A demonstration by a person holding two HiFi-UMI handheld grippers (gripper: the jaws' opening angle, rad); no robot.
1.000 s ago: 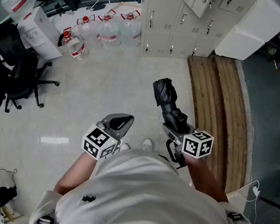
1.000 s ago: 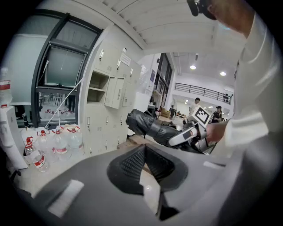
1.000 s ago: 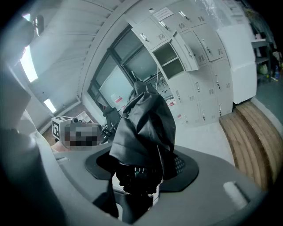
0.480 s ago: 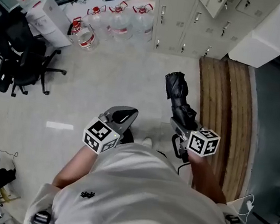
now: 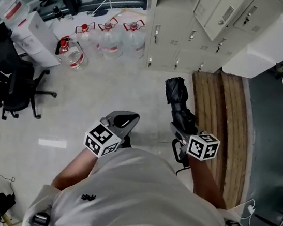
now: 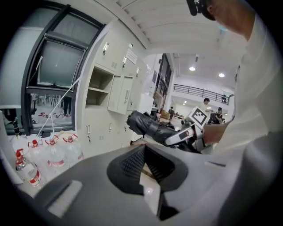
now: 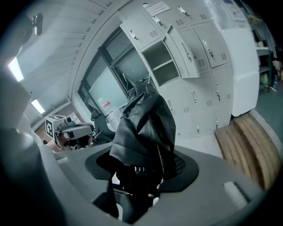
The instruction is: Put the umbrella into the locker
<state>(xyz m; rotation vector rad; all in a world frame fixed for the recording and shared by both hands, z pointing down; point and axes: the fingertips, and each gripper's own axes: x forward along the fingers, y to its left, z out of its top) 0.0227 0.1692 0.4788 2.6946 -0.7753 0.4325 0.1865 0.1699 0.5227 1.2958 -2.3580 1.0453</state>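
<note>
**Umbrella clamped in the right gripper, lockers well ahead**

So the right gripper [image 5: 182, 125] is clenched around a folded black umbrella [image 5: 176, 95]. Its own view shows the jaws pinching the lower part of it, with the loose black fabric bunched up above them. From the head view the umbrella pokes forward and up out of the jaws, over the pale floor [image 5: 97, 93], well apart from the lockers.

The left gripper [image 5: 124, 119] is held beside it at about the same height, jaws pressed together with nothing between them.

Up ahead there's a bank of beige lockers [image 5: 174, 44]. One locker door [image 7: 182, 44] is swung open, and the compartment [image 7: 160, 61] behind it has a shelf across it.

Left of the lockers, a row of big water bottles [image 5: 108, 32] sits against the window wall. A black office chair [image 5: 9, 86] is further left. A slatted wooden bench [image 5: 229, 122] runs along the right, just beside the right gripper.
</note>
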